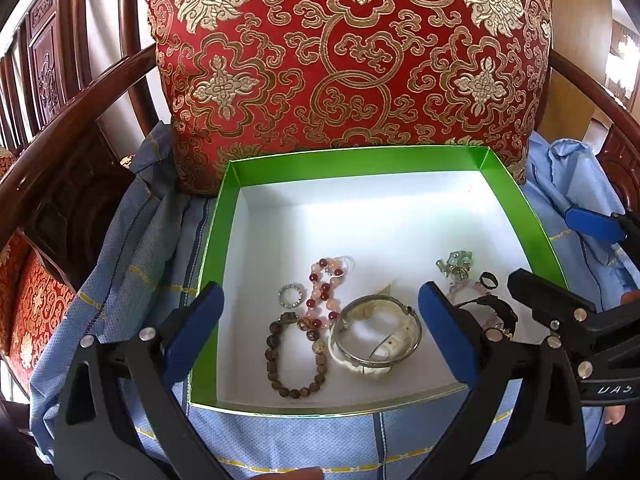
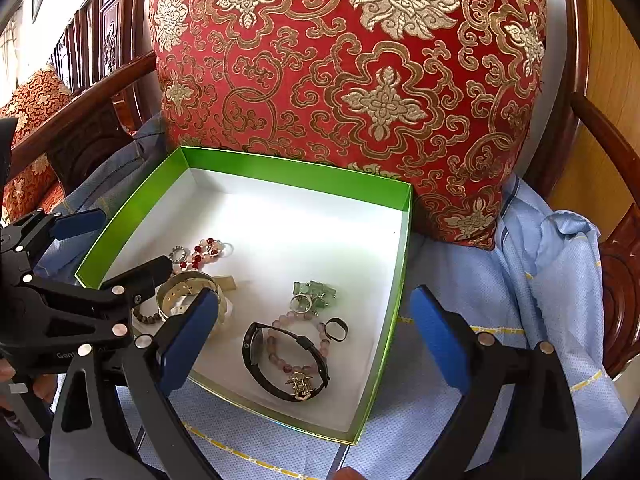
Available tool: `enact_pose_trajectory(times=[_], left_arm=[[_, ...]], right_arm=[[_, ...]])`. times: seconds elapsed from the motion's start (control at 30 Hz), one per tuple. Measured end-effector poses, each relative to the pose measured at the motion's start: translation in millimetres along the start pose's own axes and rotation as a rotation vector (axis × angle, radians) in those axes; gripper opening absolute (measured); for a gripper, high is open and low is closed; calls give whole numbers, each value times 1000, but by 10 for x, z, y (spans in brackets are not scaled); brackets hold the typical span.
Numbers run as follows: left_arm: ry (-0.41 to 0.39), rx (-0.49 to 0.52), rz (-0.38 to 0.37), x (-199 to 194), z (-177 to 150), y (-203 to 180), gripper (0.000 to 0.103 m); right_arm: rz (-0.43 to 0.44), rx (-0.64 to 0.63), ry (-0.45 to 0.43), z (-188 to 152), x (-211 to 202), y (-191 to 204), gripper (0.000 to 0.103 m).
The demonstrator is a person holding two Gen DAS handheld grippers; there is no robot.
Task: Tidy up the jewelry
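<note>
- Jewelry all inside green box [image 1: 218, 216], white floor; box sits on blue cloth [image 1: 280, 440] on a wooden chair [image 1: 80, 92], back wall against red/gold cushion [image 1: 344, 52]
- L side of box: brown bead bracelet [image 1: 294, 354]; silver bangle [image 1: 380, 330] just beside it, overlapping a white bangle; red/pink bead bracelet [image 1: 326, 292] behind, touching brown one; small sparkly ring [image 1: 291, 295] beside the beads
- R side: black strap bracelet w/ gold charm [image 2: 286, 364] lying over pink bead bracelet [image 2: 298, 344]; black ring [image 2: 335, 330] just beside; green jade pendant [image 2: 316, 292] w/ silver ring [image 2: 300, 304] touching it
- Left gripper [image 1: 320, 328]: fingers wide apart, holding nothing; hovers over near L part of box, L finger outside box wall
- Right gripper [image 2: 308, 332]: fingers wide, empty; over near R corner, R finger outside the wall
- Grippers near each other; can't tell if touching
</note>
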State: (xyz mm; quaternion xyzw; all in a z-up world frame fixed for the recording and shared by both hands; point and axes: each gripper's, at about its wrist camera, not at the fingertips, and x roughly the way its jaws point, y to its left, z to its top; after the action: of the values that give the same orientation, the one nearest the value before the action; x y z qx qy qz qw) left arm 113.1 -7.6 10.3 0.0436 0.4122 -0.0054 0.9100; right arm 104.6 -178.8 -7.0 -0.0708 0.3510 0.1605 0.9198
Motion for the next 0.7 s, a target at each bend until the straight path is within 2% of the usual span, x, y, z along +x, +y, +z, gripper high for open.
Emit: enact_pose_trajectory(times=[0.7], left_arm=[[9,17,8,32,-8,-33,99]], right_arm=[[-31,18,2,-8,-29,18,95]])
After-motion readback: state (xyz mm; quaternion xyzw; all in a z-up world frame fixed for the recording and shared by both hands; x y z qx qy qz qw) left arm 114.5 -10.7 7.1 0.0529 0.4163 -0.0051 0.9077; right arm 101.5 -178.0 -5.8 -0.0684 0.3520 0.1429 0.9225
